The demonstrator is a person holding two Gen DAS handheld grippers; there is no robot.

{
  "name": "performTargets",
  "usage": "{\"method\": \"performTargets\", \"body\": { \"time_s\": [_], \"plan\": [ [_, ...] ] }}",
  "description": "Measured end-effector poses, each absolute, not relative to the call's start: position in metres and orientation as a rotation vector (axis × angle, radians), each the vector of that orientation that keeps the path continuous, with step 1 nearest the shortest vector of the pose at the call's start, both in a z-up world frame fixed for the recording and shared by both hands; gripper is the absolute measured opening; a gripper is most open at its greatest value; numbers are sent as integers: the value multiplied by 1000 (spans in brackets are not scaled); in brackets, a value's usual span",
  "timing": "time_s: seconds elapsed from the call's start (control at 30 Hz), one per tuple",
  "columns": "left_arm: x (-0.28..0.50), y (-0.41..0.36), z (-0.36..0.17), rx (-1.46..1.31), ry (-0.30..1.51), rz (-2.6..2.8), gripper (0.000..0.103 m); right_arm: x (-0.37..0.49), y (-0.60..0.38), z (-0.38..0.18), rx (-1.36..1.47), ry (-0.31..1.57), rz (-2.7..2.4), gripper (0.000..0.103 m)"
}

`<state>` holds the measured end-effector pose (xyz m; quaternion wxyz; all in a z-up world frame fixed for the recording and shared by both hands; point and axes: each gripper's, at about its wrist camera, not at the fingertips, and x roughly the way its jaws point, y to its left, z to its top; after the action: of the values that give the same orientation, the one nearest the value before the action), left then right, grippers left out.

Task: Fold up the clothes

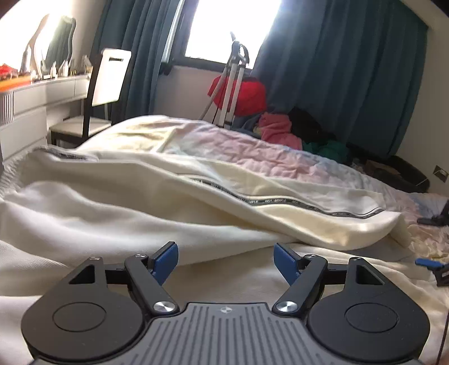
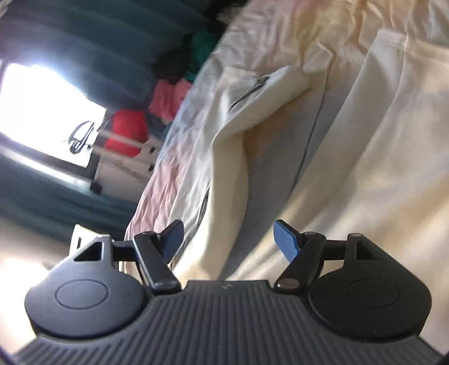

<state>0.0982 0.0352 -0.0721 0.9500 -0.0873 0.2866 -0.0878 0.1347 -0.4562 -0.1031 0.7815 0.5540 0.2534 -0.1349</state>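
The left gripper [image 1: 226,259] has its jaws standing wide apart, with nothing between the blue pads [image 1: 165,259]; under it lies only cloth. The right gripper [image 2: 227,244] is also spread wide and holds nothing; its view is tilted and blurred.

The thing to fold is a cream garment [image 1: 157,196], soft and thick like fleece, lying spread and rumpled on the bed [image 1: 294,160]; a dark patterned trim band [image 1: 280,200] runs along one long part of it, and this part ends in a rounded folded edge [image 1: 373,224] toward the right of the left wrist view. At the far left the garment shows a ribbed grey hem [image 1: 56,153].

Only the left view shows the room clearly: a white-backed chair [image 1: 109,81] with dark frame, a white dresser [image 1: 36,95] with small things on top, teal curtains [image 1: 336,70] in heavy vertical folds, a bright window [image 1: 233,25], a metal stand [image 1: 233,78] with a red cloth [image 1: 249,95] on it, and a heap of pink, black and green clothes [image 1: 283,129]. At its right edge the tip of the other gripper is visible.

Only the right view shows a broad flat panel [image 2: 378,154] of the same cream cloth, smooth, with a stitched hem at the top; beside it, a folded part [image 2: 252,112] lies over the wrinkled pale pink bedcover [image 2: 174,157].
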Motion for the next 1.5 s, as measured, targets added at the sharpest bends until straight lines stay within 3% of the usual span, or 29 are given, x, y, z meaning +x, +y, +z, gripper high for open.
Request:
{"method": "performTargets", "body": {
  "time_s": [0.27, 0.3, 0.33, 0.37, 0.53, 0.7, 0.93, 1.2, 1.27, 1.33, 1.4, 1.5],
  "plan": [
    [142, 39, -97, -231, 566, -273, 77, 235, -523, -142, 1247, 521, -434, 72],
    [149, 42, -101, -258, 578, -272, 77, 247, -526, -142, 1220, 526, -448, 59],
    [155, 45, -104, -289, 589, -273, 77, 259, -529, -138, 1169, 531, -485, 31],
    [159, 48, -106, -307, 594, -274, 77, 270, -529, -131, 1080, 550, -538, 13],
    [173, 55, -114, -360, 607, -278, 77, 287, -527, -74, 836, 464, -577, 5],
    [166, 58, -108, -369, 603, -283, 76, 229, -532, -48, 693, 240, -590, 6],
    [148, 58, -92, -344, 587, -259, 76, 146, -575, -167, 836, 441, -750, 5],
    [132, 56, -73, -265, 561, -230, 76, 152, -562, -162, 741, 493, -715, 12],
    [132, 58, -70, -266, 565, -219, 76, 149, -554, -155, 725, 521, -690, 26],
    [132, 60, -70, -277, 572, -215, 76, 143, -540, -141, 691, 525, -645, 55],
    [132, 61, -71, -286, 581, -215, 76, 130, -516, -121, 643, 503, -616, 67],
    [130, 61, -70, -291, 591, -210, 76, 111, -478, -93, 577, 511, -576, 69]
  ]
}}
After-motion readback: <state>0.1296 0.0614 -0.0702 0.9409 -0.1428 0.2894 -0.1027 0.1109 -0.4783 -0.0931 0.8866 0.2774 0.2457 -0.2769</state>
